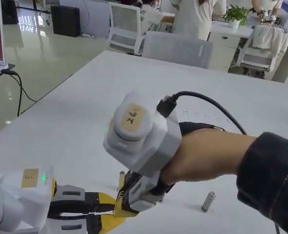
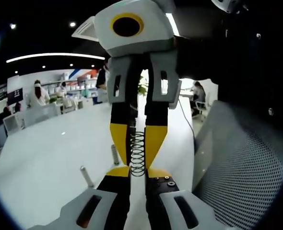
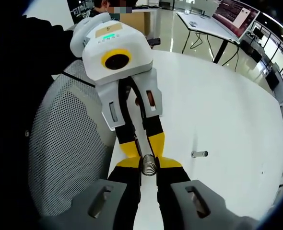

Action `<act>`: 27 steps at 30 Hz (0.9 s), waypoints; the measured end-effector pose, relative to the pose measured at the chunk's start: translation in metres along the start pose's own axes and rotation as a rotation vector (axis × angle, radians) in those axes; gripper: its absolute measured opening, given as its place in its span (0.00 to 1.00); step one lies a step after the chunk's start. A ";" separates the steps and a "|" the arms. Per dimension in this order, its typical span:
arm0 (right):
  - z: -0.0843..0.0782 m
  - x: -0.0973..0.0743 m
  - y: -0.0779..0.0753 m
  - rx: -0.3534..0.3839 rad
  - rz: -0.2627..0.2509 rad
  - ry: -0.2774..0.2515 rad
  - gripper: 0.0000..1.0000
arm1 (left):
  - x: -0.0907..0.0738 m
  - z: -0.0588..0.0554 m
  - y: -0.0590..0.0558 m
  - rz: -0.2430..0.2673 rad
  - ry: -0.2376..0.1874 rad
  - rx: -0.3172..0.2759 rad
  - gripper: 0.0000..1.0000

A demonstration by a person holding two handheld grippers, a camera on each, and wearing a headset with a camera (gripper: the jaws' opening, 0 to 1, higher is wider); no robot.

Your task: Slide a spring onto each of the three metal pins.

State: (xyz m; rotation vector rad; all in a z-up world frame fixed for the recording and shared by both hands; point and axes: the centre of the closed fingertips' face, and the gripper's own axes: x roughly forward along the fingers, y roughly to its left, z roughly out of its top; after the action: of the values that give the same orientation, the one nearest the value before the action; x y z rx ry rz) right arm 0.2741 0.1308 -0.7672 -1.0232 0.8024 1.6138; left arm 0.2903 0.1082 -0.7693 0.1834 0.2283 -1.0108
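Right gripper (image 2: pixel 137 162) fingers (image 2: pixel 154 143) clasp the half-hidden spring (image 2: pixel 137 148).

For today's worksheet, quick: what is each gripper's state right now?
Left gripper: jaws nearly together; whether gripping cannot be told.
Right gripper: closed on the spring.

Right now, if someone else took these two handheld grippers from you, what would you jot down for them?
Right gripper: shut on a spring, which is held lengthwise between its jaws.
Left gripper: tip to tip with the right one. Its jaws are nearly together, but I cannot tell whether they grip anything.
Table: a pin and a second pin stand upright, apparently bare. A spare spring sits loose.
Done: no pin visibly carries a spring.
Left: seat the held spring, then fit the others.
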 end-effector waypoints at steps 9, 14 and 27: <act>0.001 0.001 -0.004 0.000 -0.005 -0.001 0.09 | -0.002 -0.004 0.004 0.021 0.001 -0.020 0.15; -0.002 -0.002 -0.007 0.007 -0.016 0.000 0.09 | -0.004 -0.011 0.007 0.038 0.011 -0.032 0.22; -0.005 -0.006 -0.015 0.016 -0.032 0.000 0.09 | -0.010 -0.023 0.018 0.094 0.029 -0.059 0.38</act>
State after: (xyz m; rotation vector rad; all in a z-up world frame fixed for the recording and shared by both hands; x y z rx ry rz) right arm 0.2902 0.1276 -0.7640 -1.0197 0.7937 1.5781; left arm 0.2983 0.1312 -0.7877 0.1541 0.2734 -0.9070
